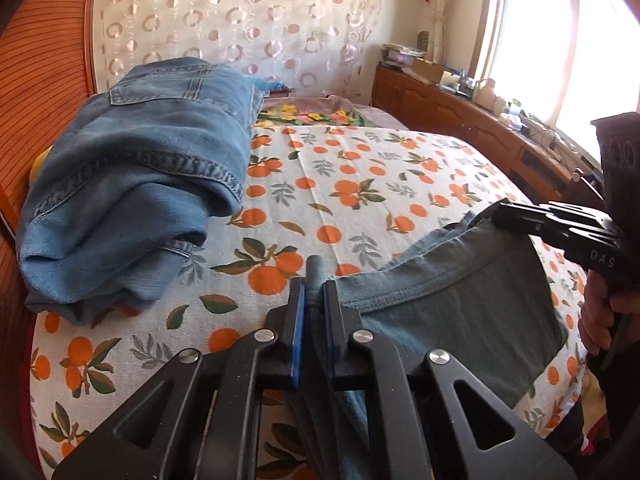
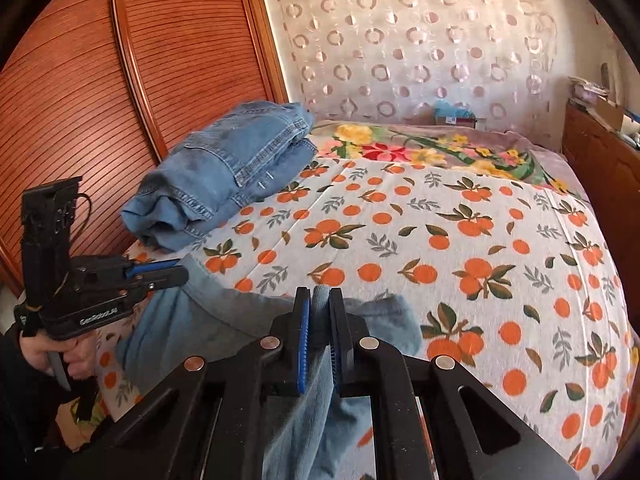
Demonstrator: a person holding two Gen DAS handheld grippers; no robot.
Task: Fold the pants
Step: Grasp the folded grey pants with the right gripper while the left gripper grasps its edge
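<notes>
Room: bedroom with a ribbed reddish-brown wooden wardrobe (image 2: 100,92) on the left, a sheer curtain (image 2: 420,48) patterned with pale rings at the far side, and a bright window (image 1: 560,40) on the right above a wooden cabinet (image 1: 460,116) crowded with small items.
Surface: bed under a white woven sheet (image 2: 460,240) printed with oranges and leaves; a floral blanket (image 2: 420,144) lies at the far end.
Pants: soft grey-blue fabric (image 1: 460,304) with a stitched hem, at the near edge of the bed, stretched between both grippers.
Left gripper (image 1: 315,280): black frame, blue pads, fingers pressed together on a bunched edge of the pants.
Right gripper (image 2: 319,300): same build, fingers clamped on another fold of the pants.
Writing: white lettering on each gripper body (only "DAS" reads in the left wrist view; the rest is too blurred).
Folded jeans (image 1: 136,184): faded blue denim, thick seams and a back pocket showing, stacked far left beside the wardrobe.
</notes>
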